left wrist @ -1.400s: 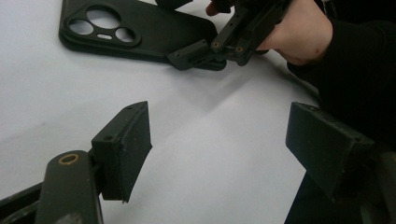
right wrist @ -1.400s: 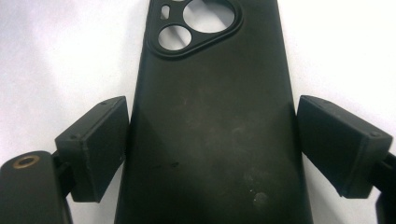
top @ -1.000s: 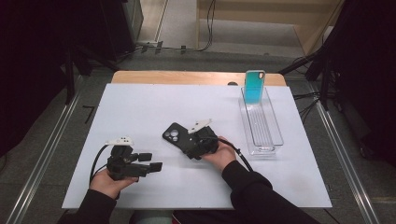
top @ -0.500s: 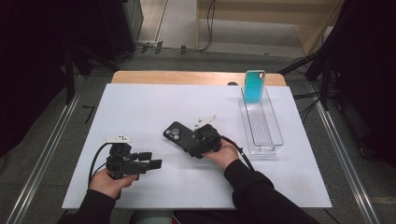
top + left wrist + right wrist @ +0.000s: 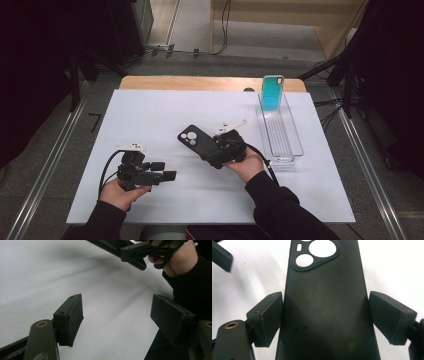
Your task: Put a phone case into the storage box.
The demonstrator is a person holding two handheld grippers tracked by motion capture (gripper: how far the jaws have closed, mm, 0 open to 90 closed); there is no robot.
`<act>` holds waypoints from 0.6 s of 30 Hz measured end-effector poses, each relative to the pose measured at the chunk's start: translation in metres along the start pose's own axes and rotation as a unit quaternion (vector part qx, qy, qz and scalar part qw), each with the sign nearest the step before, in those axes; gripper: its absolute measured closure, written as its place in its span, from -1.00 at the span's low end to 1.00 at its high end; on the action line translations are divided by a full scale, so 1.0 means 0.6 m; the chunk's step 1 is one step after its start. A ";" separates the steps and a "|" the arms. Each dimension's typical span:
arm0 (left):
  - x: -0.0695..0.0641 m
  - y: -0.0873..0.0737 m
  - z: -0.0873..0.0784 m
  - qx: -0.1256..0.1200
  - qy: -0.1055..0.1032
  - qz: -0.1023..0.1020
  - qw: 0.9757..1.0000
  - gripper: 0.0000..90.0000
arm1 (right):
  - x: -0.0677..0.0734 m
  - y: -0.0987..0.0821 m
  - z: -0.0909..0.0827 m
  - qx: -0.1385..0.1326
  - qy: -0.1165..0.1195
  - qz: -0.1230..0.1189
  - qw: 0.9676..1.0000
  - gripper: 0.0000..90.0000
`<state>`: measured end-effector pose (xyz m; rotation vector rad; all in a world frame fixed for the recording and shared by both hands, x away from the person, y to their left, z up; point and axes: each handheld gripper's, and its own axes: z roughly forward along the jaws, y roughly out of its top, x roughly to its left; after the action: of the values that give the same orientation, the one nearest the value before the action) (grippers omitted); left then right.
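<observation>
A black phone case (image 5: 194,139) with a camera cut-out is lifted just above the white sheet, back side up. My right gripper (image 5: 212,152) is shut on it. In the right gripper view the two pads (image 5: 265,317) press on the long edges of the case (image 5: 324,290). My left gripper (image 5: 165,170) is at the front left, held low over the sheet and pointing right. Its jaws have just been opening and stand open, with nothing between them in the left gripper view (image 5: 116,315).
A clear plastic tray (image 5: 287,150) lies at the right of the white sheet (image 5: 150,115). A teal phone case (image 5: 273,92) stands upright at the tray's far end. The wooden table edge (image 5: 200,82) runs along the back.
My right gripper has risen and shifted slightly right with the black phone case in it. The left hand has stayed where it was.
</observation>
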<state>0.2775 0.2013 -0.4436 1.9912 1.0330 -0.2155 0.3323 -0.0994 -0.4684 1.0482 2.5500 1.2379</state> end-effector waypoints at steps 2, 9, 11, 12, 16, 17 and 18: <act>-0.002 0.003 0.003 0.000 -0.002 0.002 1.000 -0.42 | 0.000 -0.001 -0.014 -0.006 -0.001 0.005 1.000 -0.69; -0.005 0.012 0.012 0.007 -0.006 0.009 1.000 -0.42 | 0.002 -0.009 -0.059 -0.021 -0.003 0.023 1.000 -0.69; -0.006 0.014 0.014 0.008 -0.006 0.011 1.000 -0.42 | 0.002 -0.014 -0.068 -0.022 -0.002 0.024 0.999 -0.69; -0.006 0.015 0.016 0.007 -0.007 0.011 1.000 -0.42 | 0.003 -0.016 -0.072 -0.021 -0.002 0.025 0.999 -0.69; -0.008 0.019 0.019 0.007 -0.009 0.011 1.000 -0.42 | 0.009 -0.027 -0.085 -0.022 0.000 0.028 0.999 -0.70; -0.009 0.020 0.019 0.007 -0.010 0.011 1.000 -0.42 | 0.010 -0.029 -0.088 -0.023 -0.002 0.030 0.999 -0.70; -0.010 0.022 0.020 0.007 -0.009 0.009 1.000 -0.42 | 0.011 -0.032 -0.090 -0.021 0.000 0.033 0.999 -0.70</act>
<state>0.2858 0.1847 -0.4403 2.0074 1.0050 -0.2321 0.2963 -0.1386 -0.4457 1.1319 2.4961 1.3010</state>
